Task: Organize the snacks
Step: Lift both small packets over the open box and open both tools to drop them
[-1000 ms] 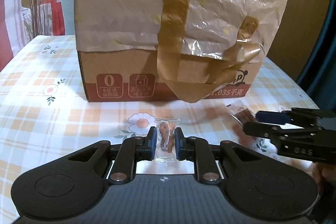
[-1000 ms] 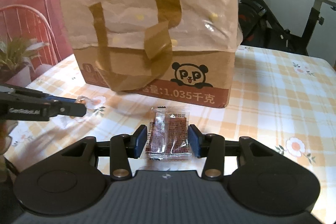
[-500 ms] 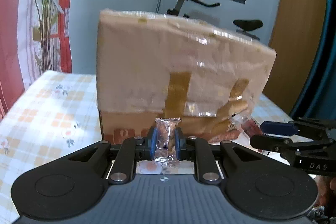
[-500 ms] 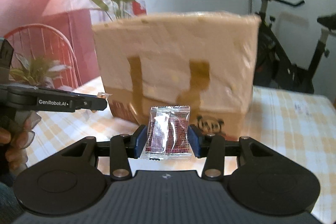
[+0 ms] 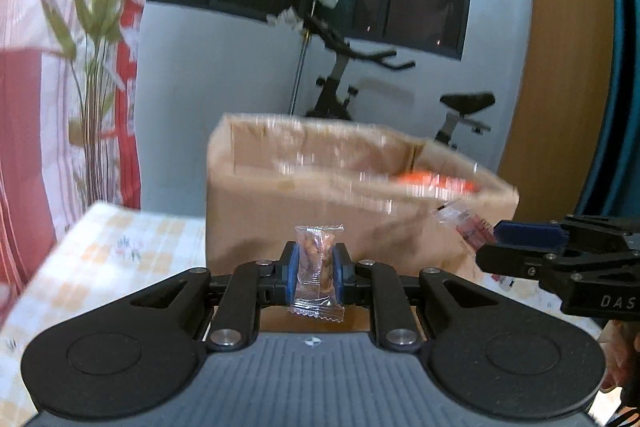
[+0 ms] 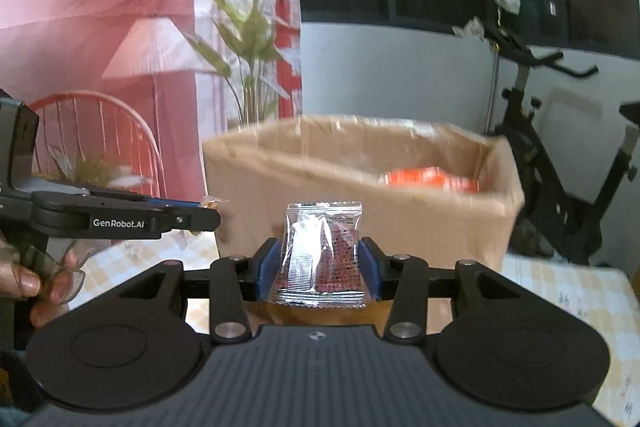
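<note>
My left gripper (image 5: 316, 269) is shut on a small clear packet of brown snack (image 5: 318, 273), held upright in the air. My right gripper (image 6: 318, 269) is shut on a wider clear packet with dark red snack (image 6: 320, 255). Both are raised in front of an open cardboard box (image 5: 332, 203), level with its rim. An orange pack (image 6: 428, 179) lies inside the box. In the left wrist view the right gripper (image 5: 496, 243) enters from the right with its packet (image 5: 464, 223). The left gripper (image 6: 208, 215) shows at the left of the right wrist view.
The box (image 6: 360, 195) stands on a table with a checked floral cloth (image 5: 112, 247). An exercise bike (image 6: 560, 155) stands behind the table at right. A plant (image 6: 248, 39) and a red chair (image 6: 104, 131) are at back left. A person's fingers (image 6: 24, 279) hold the left gripper's handle.
Both grippers have risen with their packets from just above the tabletop to the level of the box's rim. The box's open top and the orange pack inside have come into view.
</note>
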Demonstrator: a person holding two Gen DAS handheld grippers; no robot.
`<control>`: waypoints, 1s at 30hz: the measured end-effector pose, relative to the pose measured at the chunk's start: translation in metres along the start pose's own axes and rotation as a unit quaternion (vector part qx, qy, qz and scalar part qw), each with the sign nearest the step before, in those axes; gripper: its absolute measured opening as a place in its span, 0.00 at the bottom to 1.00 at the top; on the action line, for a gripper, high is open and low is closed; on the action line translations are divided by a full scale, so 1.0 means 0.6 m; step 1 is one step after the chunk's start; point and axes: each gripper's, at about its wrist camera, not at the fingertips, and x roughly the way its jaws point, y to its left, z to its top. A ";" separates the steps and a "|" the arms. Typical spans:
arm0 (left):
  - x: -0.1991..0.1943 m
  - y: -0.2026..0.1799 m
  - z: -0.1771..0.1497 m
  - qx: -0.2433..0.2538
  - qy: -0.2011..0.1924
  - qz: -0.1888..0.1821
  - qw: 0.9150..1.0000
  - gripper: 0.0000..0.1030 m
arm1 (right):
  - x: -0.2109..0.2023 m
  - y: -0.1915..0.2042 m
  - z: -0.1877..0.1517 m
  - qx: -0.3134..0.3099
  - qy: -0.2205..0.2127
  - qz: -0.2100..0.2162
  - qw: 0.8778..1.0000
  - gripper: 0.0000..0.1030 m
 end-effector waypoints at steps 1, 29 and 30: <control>-0.001 0.000 0.010 0.002 -0.007 -0.001 1.000 0.18 | 0.001 0.000 0.009 -0.003 -0.005 0.001 1.000 0.44; 0.147 0.018 0.128 0.024 0.051 0.047 0.997 0.68 | 0.202 -0.076 0.119 -0.029 0.049 -0.027 0.998 0.70; 0.142 0.018 0.129 0.021 0.049 0.053 0.997 0.77 | 0.195 -0.077 0.119 -0.027 0.046 -0.028 0.998 0.71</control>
